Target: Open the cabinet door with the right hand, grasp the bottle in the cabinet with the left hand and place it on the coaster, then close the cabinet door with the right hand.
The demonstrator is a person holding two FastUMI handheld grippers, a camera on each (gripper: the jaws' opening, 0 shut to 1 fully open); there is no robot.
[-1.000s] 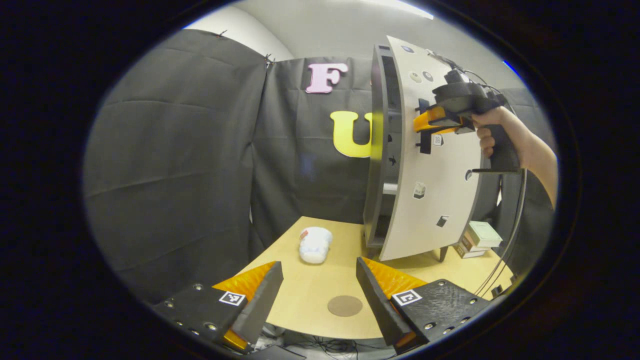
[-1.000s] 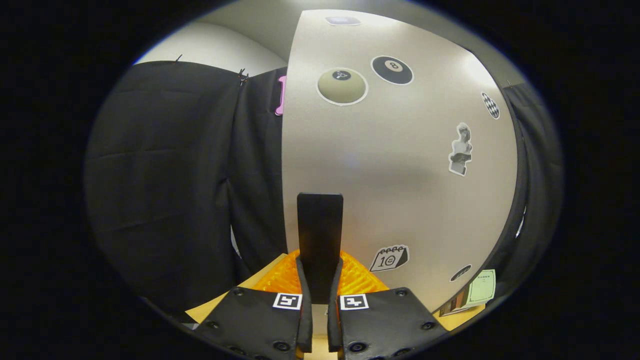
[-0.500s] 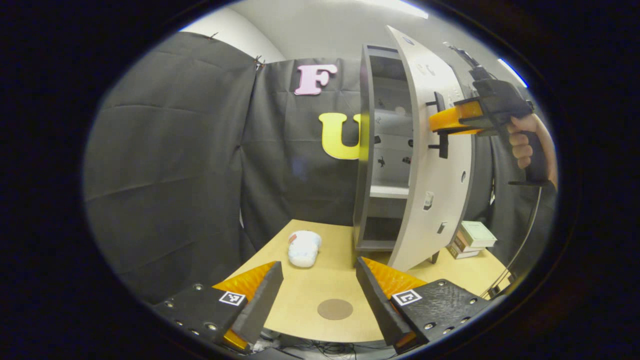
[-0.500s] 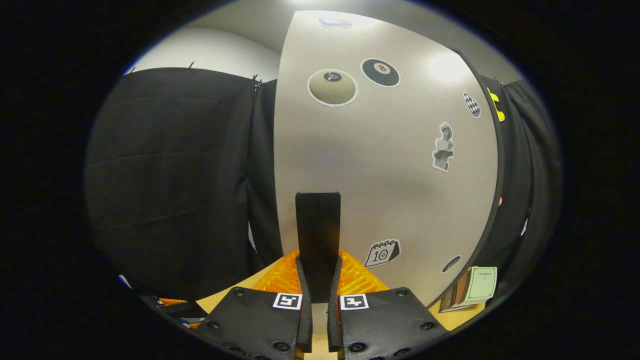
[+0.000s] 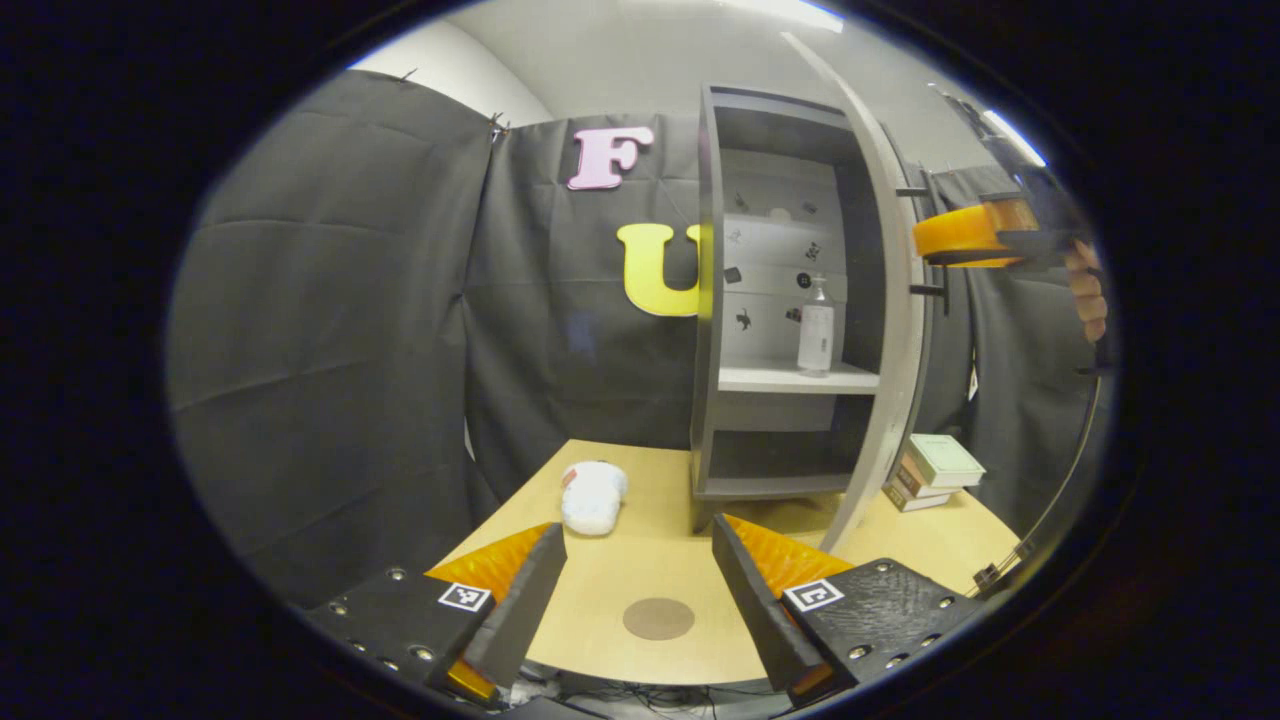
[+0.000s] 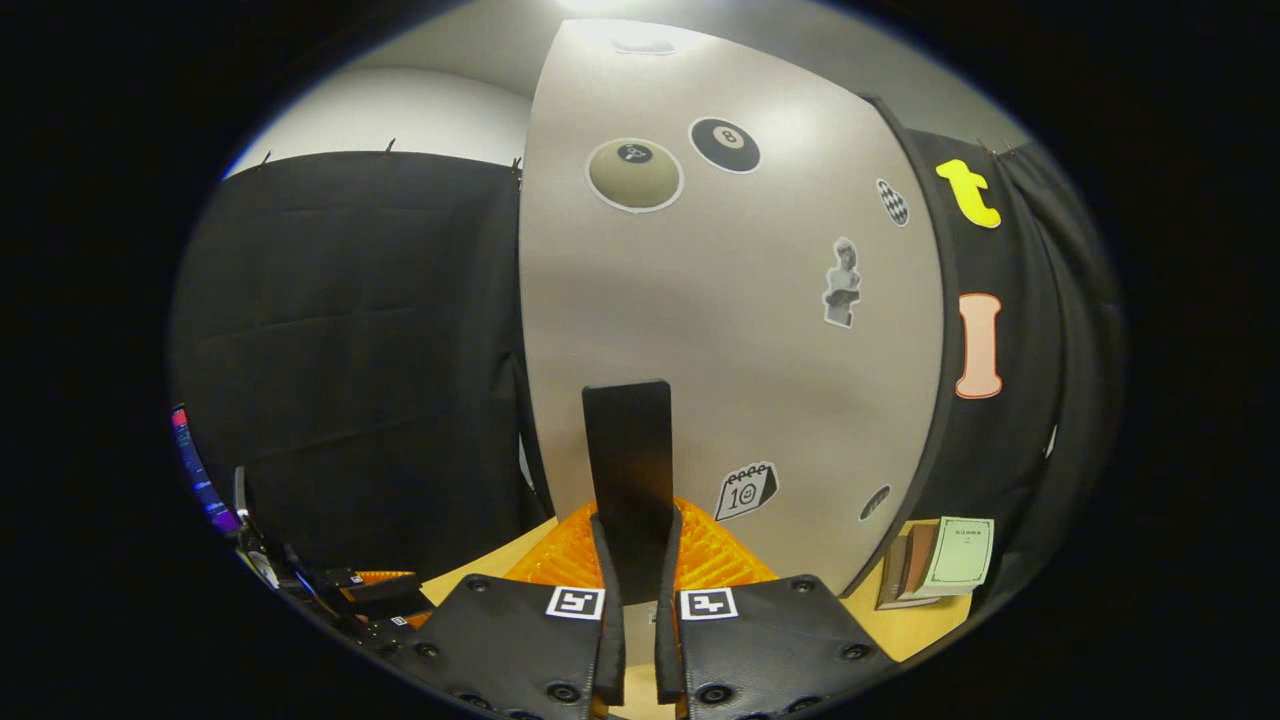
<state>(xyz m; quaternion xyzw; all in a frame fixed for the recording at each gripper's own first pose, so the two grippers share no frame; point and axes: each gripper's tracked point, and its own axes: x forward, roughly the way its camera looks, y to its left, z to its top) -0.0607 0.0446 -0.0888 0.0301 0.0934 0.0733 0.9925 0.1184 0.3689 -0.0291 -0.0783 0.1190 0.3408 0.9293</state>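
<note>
My right claw (image 6: 640, 590) is clamped on the door's black handle (image 6: 628, 470), both fingers pressing its sides, low in the middle of the right gripper view. In the left gripper view the cabinet door (image 5: 893, 300) stands edge-on at the right of the frame, open, and the bottle (image 5: 815, 330) stands upright on the cabinet's middle shelf (image 5: 770, 377), right of centre. My left claw (image 5: 640, 590) sits at the bottom of that frame with its jaws wide apart and nothing between them, above the surface (image 5: 900, 540); the round coaster (image 5: 658, 618) lies just ahead between the fingers.

My worries: if I let go of the handle carelessly, the door may swing back across the opening and strike my left claw as it reaches in. The bottle looks tall and slim, so a glancing finger could topple it on the shelf. The white bundle (image 5: 592, 496) lies left of the cabinet, apart from my path.
</note>
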